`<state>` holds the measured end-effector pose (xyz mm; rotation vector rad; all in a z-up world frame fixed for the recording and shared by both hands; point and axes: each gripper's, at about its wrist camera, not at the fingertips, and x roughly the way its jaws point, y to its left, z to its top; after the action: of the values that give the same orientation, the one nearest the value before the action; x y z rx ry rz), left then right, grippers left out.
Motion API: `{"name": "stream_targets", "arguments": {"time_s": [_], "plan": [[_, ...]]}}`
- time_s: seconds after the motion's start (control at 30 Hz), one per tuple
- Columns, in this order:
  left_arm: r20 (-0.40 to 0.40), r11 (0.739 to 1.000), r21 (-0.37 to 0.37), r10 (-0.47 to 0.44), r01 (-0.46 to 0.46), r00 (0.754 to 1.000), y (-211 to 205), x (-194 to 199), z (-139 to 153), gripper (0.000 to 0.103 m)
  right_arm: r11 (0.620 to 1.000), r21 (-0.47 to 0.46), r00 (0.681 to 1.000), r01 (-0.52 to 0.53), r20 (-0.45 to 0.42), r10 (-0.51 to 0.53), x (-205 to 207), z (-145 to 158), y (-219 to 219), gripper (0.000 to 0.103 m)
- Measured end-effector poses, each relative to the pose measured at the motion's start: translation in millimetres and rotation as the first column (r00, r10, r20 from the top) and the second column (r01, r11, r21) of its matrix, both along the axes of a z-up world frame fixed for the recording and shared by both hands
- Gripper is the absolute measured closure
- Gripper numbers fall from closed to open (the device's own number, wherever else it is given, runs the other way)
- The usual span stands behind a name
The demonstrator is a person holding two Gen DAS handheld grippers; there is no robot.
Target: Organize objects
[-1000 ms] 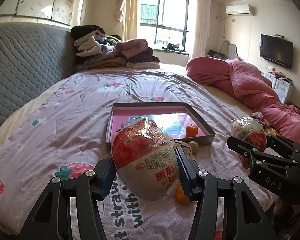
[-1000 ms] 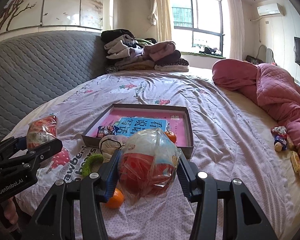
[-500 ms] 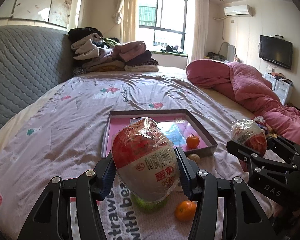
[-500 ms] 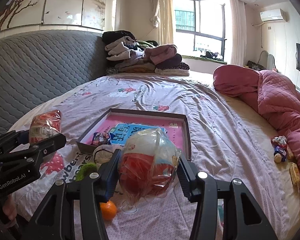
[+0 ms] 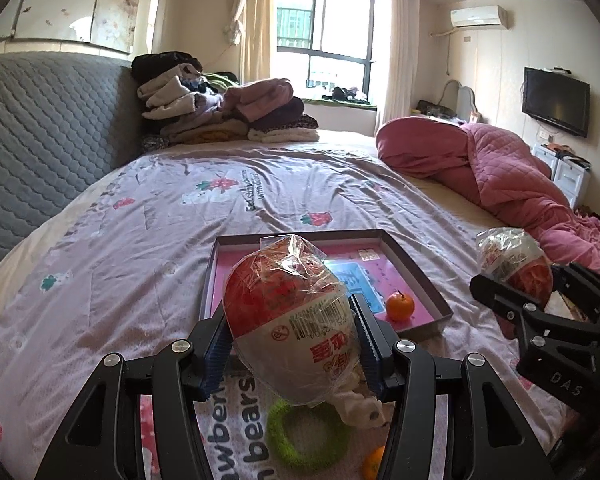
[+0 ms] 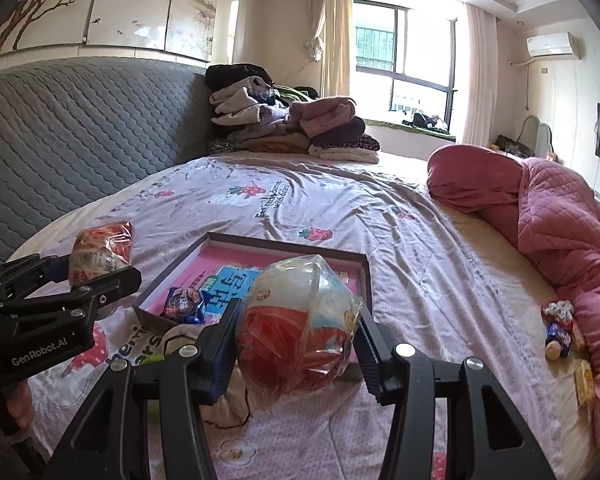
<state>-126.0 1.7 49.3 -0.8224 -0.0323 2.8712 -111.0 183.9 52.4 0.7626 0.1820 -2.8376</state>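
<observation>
My left gripper (image 5: 290, 344): angled downward over the bed (image 5: 148, 240), jaws partly open and clamped on a wrapped red-and-white snack packet (image 5: 288, 320), pads pressing both its sides; packet held in the air just short of the near edge of the shallow pink-lined box (image 5: 428, 276). My right gripper (image 6: 296, 344): same downward tilt, alongside the left one and level with it, jaws somewhat narrower, closed on a round packet in clear wrap (image 6: 296, 320), orange and white inside, carried above the box's near right corner. Box: flat on the purple bedsheet, holding a small orange (image 5: 400, 306), a blue booklet (image 6: 232, 284) and a small blue snack pouch (image 6: 184, 304). On the sheet below my left gripper: a green fuzzy ring (image 5: 304, 434), a crumpled white item (image 5: 360, 404), a second orange (image 5: 374, 460). Far end of bed: stacked folded clothes (image 5: 220, 112). Right side: pink quilt (image 5: 500, 176).
</observation>
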Motion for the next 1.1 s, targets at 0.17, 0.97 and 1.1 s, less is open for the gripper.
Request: {"name": "stream_targets", "arguments": {"time_s": [0.17,0.97,1.1], "plan": [[0.030,0.999,0.038,-0.004,0.003,1.000,-4,-20,4,0.046,1.000,0.016,1.000,0.000,0.008,0.000,-19,3,-3,0.051],[0.060,0.999,0.035,-0.021,0.019,0.998,11,-97,-11,0.046,0.999,0.028,0.999,0.034,0.040,-0.036,-97,-19,8,0.051],[0.076,0.999,0.030,-0.021,0.019,0.997,14,-108,-18,0.046,0.999,0.032,0.998,0.037,0.049,-0.039,-108,-24,8,0.051]]}}
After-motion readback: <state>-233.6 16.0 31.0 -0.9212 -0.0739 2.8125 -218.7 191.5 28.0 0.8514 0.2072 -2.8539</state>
